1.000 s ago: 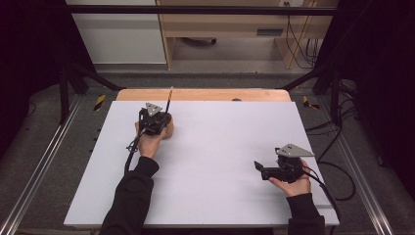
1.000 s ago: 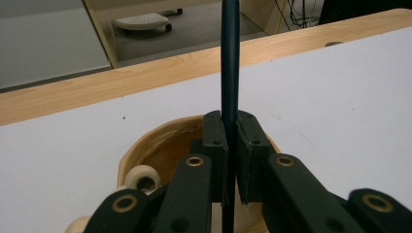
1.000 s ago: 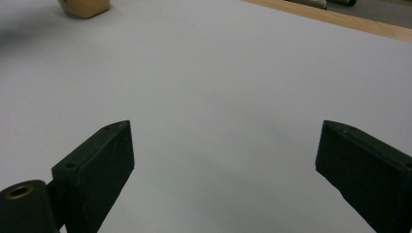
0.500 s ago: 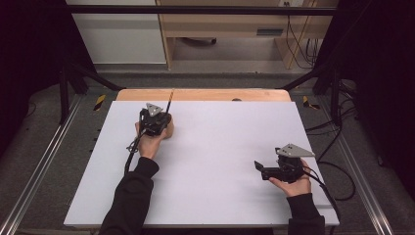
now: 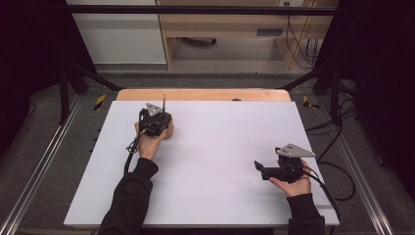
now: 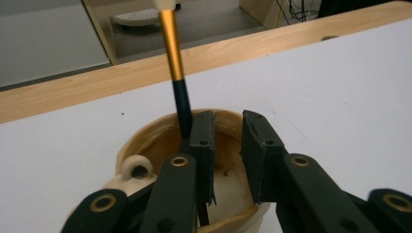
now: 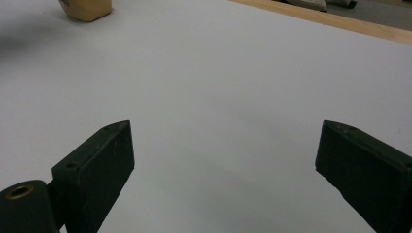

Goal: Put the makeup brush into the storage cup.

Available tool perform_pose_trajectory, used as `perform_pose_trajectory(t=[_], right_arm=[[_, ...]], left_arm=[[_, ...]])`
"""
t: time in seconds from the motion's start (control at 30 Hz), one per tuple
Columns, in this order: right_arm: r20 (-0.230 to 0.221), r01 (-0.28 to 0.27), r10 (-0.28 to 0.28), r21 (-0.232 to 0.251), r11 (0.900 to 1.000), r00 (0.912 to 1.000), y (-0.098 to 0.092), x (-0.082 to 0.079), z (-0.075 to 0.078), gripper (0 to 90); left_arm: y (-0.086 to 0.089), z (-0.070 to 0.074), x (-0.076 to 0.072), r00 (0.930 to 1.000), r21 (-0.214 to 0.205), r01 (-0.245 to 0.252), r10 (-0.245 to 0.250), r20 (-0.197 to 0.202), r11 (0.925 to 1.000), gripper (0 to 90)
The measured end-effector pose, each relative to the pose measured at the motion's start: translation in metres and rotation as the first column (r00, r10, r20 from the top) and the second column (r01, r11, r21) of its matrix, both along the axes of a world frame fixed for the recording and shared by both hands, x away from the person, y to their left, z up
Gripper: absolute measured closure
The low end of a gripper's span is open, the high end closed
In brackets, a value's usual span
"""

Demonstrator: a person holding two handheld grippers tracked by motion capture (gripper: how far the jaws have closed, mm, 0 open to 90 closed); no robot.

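This is a lab or workshop test bay, not a home. A white board (image 5: 220, 166) lies on a wooden tabletop (image 5: 203, 94), framed by aluminium rails (image 5: 36, 174) at 9 and 3 o'clock. Dark curtains (image 5: 29, 44) hang at either side. At 12 o'clock stands a plain wooden bench (image 5: 220, 27) on a grey floor, and at 1 o'clock loose cables (image 5: 298, 41) dangle. Yellow-and-black hazard tape (image 5: 100, 102) marks the frame's feet.

blocked: cup (image 6: 145, 145), brush (image 6: 171, 48) far-left | free: white board (image 5: 220, 147) middle
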State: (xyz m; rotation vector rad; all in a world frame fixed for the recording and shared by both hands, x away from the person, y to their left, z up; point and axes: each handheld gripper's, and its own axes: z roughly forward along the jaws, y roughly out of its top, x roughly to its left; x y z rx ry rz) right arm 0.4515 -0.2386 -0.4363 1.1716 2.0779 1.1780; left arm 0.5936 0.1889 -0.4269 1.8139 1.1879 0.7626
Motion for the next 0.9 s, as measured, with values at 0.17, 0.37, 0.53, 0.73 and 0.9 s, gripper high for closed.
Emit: perform_pose_trajectory(t=[0.17,0.37,0.53,0.73,0.9], right_arm=[[0.007,0.002,-0.002,0.005,1.0,1.0,-0.001,0.0,0.001,7.2],[0.01,0.005,-0.006,0.01,0.9999,0.9999,-0.002,-0.001,0.002,7.2],[0.015,0.008,-0.008,0.021,0.9997,0.9999,-0.002,-0.002,0.003,7.2],[0.02,0.01,-0.01,0.028,0.9996,0.9997,-0.004,-0.003,0.005,7.2],[0.028,0.01,-0.011,0.031,0.9995,0.9996,-0.004,-0.004,0.006,7.2]], left_arm=[[0.005,0.009,-0.007,0.9997,-0.02,0.025,-0.024,0.001,0.9995,62.9],[0.005,0.017,-0.019,0.9964,-0.056,0.085,-0.085,0.0,0.9948,52.0],[0.004,0.022,-0.033,0.9888,-0.062,0.149,-0.149,0.011,0.9869,44.6],[0.003,0.026,-0.05,0.9787,-0.065,0.205,-0.204,0.016,0.9766,36.3],[0.005,0.025,-0.066,0.9703,-0.069,0.242,-0.241,0.016,0.9679,30.3]])
